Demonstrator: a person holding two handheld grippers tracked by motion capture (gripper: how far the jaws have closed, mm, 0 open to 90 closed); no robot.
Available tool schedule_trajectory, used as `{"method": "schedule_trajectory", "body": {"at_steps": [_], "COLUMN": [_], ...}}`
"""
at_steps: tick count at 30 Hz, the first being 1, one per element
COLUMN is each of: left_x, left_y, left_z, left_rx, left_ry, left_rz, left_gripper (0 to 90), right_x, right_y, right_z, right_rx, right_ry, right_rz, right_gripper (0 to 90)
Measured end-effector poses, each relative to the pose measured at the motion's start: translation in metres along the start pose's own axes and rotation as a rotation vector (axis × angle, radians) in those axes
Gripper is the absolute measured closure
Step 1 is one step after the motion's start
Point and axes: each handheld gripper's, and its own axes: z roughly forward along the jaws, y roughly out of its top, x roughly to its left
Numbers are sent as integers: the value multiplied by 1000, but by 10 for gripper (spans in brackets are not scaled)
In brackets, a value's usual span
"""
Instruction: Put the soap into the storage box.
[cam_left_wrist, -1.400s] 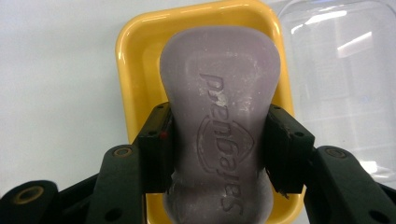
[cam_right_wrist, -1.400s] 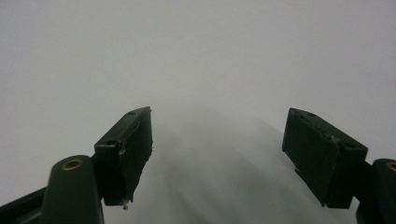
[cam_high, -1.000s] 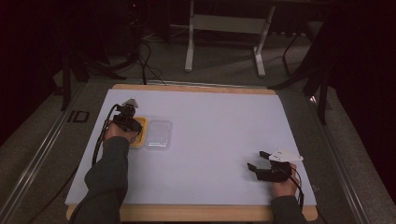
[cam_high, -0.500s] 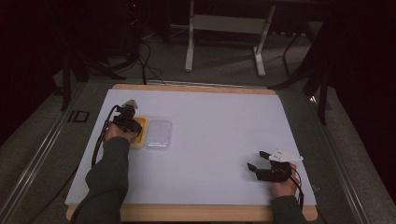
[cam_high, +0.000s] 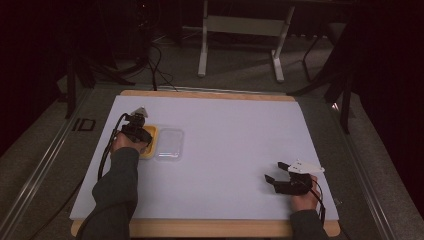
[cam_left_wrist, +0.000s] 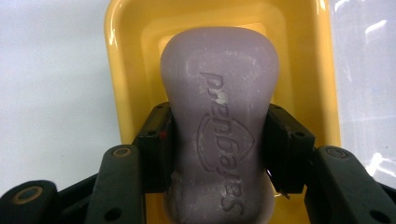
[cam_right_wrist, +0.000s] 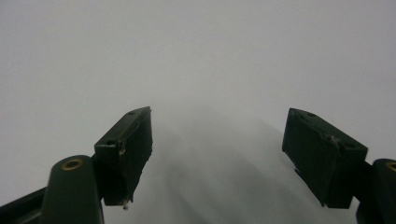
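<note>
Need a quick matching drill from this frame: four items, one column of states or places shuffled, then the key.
Items:
1. soap bar
2. yellow dish
3. clear lid
4. right gripper

States:
A. open, holding nothing, over bare table
B. lies flat on the table beside the dish
C. clamped between the left gripper's jaws
D. holds the soap inside it

Pairs: 1-C, 2-D, 3-B, 4-A

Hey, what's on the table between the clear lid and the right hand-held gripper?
Nothing: in the high view, bare white table runs from the clear lid to the right hand-held gripper.
</note>
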Motion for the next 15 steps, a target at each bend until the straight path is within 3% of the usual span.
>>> {"method": "schedule_trajectory", "body": {"at_steps": [15], "left_x": [4], "left_y": [-2], "left_z": [0], "left_rx": [-16], "left_ry": [-48], "left_rz": [-15], "left_gripper": [445], "right_x": [0], "right_y": [0], "right_z": [0], "right_rx": [1], "right_ry": [0], "right_rz": [-1], "right_gripper": [239]}}
